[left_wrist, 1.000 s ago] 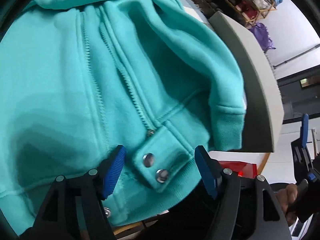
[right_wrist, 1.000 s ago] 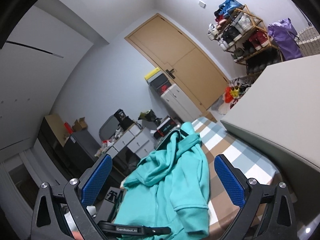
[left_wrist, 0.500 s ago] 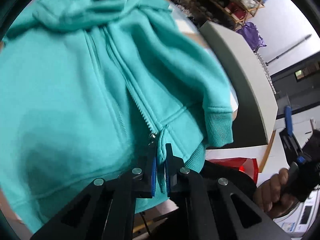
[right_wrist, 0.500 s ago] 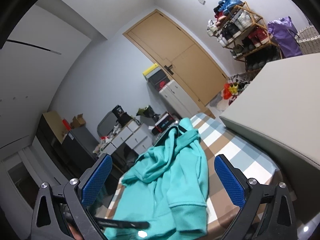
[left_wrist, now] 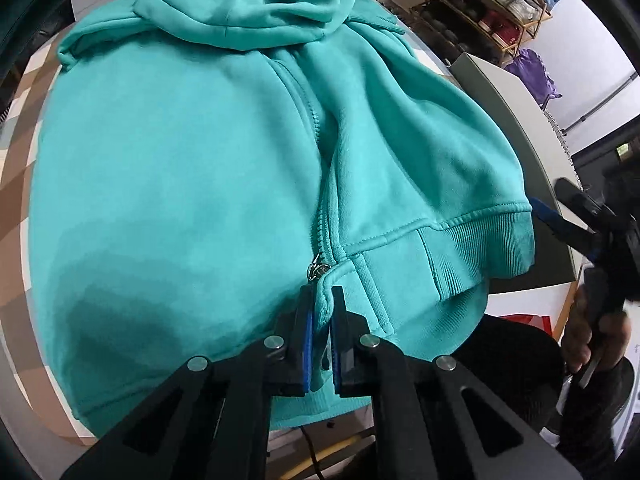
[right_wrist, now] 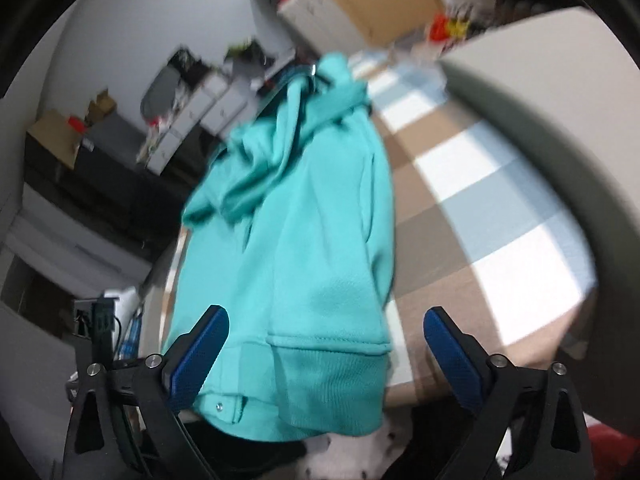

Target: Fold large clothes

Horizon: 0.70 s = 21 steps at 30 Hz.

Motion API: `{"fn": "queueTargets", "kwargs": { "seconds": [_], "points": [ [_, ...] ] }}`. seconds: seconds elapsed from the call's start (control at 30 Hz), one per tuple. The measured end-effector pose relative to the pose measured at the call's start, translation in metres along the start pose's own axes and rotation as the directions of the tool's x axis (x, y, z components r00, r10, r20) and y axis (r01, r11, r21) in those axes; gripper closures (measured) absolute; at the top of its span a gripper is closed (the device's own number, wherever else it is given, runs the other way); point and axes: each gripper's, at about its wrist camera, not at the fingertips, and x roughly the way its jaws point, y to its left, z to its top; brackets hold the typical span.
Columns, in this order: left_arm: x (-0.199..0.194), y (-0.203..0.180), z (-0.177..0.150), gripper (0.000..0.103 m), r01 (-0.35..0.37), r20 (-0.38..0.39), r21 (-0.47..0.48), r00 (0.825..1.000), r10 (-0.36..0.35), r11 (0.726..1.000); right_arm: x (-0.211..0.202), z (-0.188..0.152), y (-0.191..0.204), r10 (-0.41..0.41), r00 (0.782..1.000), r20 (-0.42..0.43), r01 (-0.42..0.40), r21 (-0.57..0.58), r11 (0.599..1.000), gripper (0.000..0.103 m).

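A teal zip hoodie (left_wrist: 192, 184) lies front up on a checked table (right_wrist: 472, 208), hood at the far end, hem hanging over the near edge. My left gripper (left_wrist: 321, 322) is shut on the hoodie's hem flap just below the zipper pull (left_wrist: 316, 270). My right gripper (right_wrist: 324, 344) is open, its blue pads on either side of the ribbed hem corner (right_wrist: 332, 384) of the hoodie (right_wrist: 304, 232), not touching it. The right gripper also shows in the left wrist view (left_wrist: 576, 216), at the right, held in a hand.
A grey-white board (right_wrist: 552, 92) lies over the table's right side. A shoe rack (left_wrist: 492, 4) and a purple bag (left_wrist: 532, 72) stand far right. Cabinets and boxes (right_wrist: 192, 100) line the far wall. A red object (left_wrist: 528, 320) sits below the table edge.
My left gripper has shut on the hem flap by the zipper and holds it. My right gripper has dropped and come in close to the hem's right corner, still open.
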Motion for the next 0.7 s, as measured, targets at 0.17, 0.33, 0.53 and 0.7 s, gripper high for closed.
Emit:
{"fn": "queueTargets", "kwargs": {
  "seconds": [0.17, 0.33, 0.53, 0.7],
  "points": [
    [-0.005, 0.013, -0.004, 0.1, 0.006, 0.007, -0.007, 1.0, -0.006, 1.0, 0.041, 0.001, 0.001, -0.075, 0.97, -0.232, 0.065, -0.047, 0.997, 0.065],
    [-0.007, 0.009, -0.014, 0.1, 0.051, 0.001, 0.004, 0.999, -0.051, 0.999, 0.027, 0.008, 0.002, -0.122, 0.959, -0.257, 0.097, -0.111, 0.989, 0.091],
    [0.005, -0.03, -0.023, 0.1, 0.047, -0.021, 0.086, 0.999, -0.045, 0.995, 0.013, 0.017, 0.022, -0.38, 0.895, -0.236, 0.296, -0.323, 0.899, 0.091],
    [0.005, -0.036, -0.028, 0.1, 0.052, -0.017, 0.094, 0.999, -0.051, 0.994, 0.039, 0.012, 0.007, -0.473, 0.837, -0.276, 0.366, -0.362, 0.857, 0.091]
  ]
}}
